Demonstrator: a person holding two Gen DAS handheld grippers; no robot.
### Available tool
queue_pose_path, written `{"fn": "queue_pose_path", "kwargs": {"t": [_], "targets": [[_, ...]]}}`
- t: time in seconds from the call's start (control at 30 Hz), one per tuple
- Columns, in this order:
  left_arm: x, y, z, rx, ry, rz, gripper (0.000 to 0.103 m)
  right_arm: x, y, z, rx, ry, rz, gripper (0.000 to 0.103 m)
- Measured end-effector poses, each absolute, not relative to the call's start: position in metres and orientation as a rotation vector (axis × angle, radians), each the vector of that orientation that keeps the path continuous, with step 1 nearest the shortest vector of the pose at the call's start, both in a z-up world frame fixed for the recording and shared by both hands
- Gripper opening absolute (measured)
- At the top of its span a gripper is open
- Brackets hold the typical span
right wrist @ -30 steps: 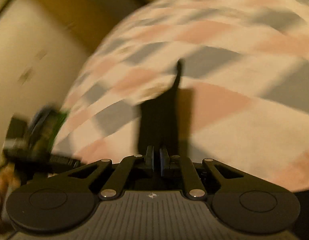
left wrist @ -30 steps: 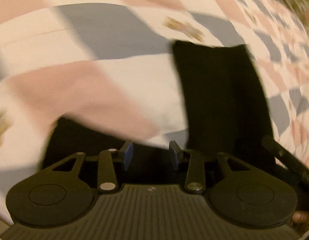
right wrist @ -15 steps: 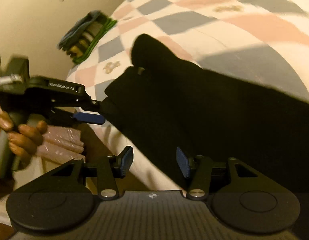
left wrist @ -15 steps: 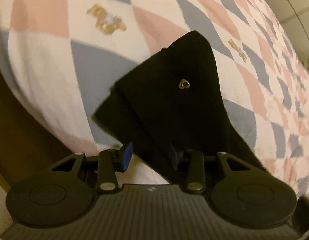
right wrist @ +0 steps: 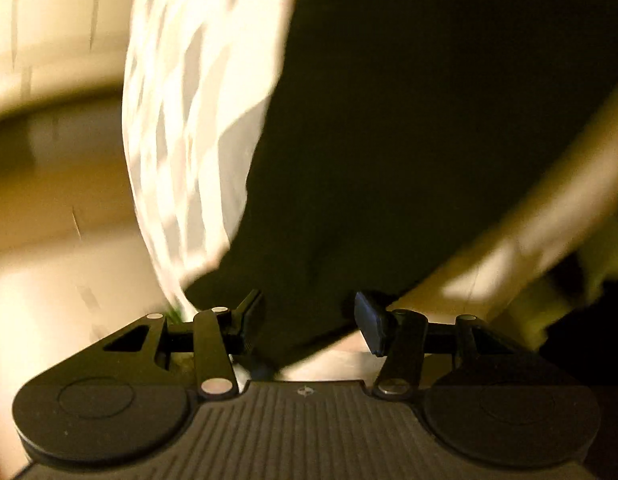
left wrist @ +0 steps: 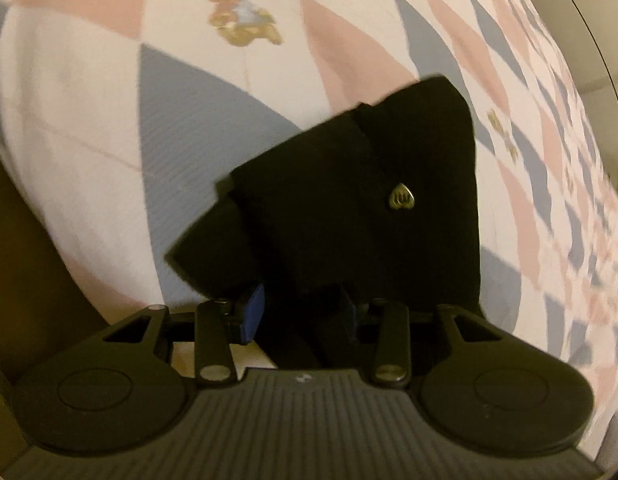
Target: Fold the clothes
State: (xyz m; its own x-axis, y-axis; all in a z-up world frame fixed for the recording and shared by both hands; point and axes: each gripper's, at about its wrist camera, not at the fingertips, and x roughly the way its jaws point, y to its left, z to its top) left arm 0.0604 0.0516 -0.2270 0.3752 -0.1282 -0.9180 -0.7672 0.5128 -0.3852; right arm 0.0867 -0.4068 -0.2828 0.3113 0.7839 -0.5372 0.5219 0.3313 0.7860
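Folded garment (left wrist: 349, 208) lies on quilt (left wrist: 89, 100), near its edge. Left gripper (left wrist: 301, 314) sits at garment's near end, cloth between its parted fingers. Teddy-bear motif (left wrist: 239, 10) on quilt beyond garment, to the left. Right view blurred: garment (right wrist: 409, 120) right of quilt (right wrist: 197, 80).

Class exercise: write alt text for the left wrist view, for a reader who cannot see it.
A folded black garment with a small gold heart-shaped charm lies on a bed quilt of pink, grey and white diamonds. The left gripper sits at its near edge, jaws open with fabric between them. A teddy bear motif shows on the quilt beyond.
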Motion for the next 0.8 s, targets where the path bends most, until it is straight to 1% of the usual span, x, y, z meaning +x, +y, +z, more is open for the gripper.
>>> {"fn": "queue_pose_path", "kwargs": {"t": [0.07, 0.13, 0.27, 0.37, 0.43, 0.5, 0.53, 0.57, 0.6, 0.7, 0.73, 0.8], "targets": [[0.061, 0.057, -0.229, -0.992, 1.142, 0.484, 0.036, 0.073, -0.402, -0.291, 1.471, 1.292, 0.210, 0.053], [0.061, 0.062, -0.230, -1.009, 1.147, 0.463, 0.036, 0.064, -0.388, -0.298, 1.553, 1.270, 0.161, 0.053], [0.061, 0.072, -0.234, -1.043, 1.158, 0.421, 0.037, 0.049, -0.358, -0.306, 1.625, 1.275, 0.127, 0.053], [0.061, 0.079, -0.236, -1.069, 1.166, 0.389, 0.038, 0.045, -0.340, -0.310, 1.618, 1.273, 0.096, 0.053], [0.062, 0.082, -0.237, -1.072, 1.172, 0.366, 0.038, 0.044, -0.334, -0.310, 1.616, 1.244, 0.073, 0.051], [0.063, 0.081, -0.236, -1.040, 1.179, 0.341, 0.030, 0.046, -0.330, -0.307, 1.583, 1.221, 0.063, 0.030], [0.064, 0.080, -0.235, -1.025, 1.183, 0.329, 0.013, 0.048, -0.327, -0.304, 1.553, 1.219, 0.060, 0.025], [0.065, 0.080, -0.234, -1.009, 1.187, 0.317, 0.000, 0.050, -0.325, -0.301, 1.524, 1.216, 0.056, 0.013], [0.066, 0.079, -0.233, -0.993, 1.190, 0.304, 0.000, 0.051, -0.323, -0.298, 1.493, 1.211, 0.057, 0.008], [0.056, 0.071, -0.208, -0.923, 1.101, 0.236, 0.000, 0.053, -0.317, -0.275, 1.375, 1.160, 0.113, 0.005], [0.052, 0.067, -0.205, -0.880, 1.093, 0.220, 0.000, 0.053, -0.316, -0.269, 1.334, 1.158, 0.126, 0.005], [0.048, 0.059, -0.211, -0.808, 1.133, 0.216, 0.000, 0.053, -0.314, -0.264, 1.240, 1.173, 0.117, 0.004]]}}
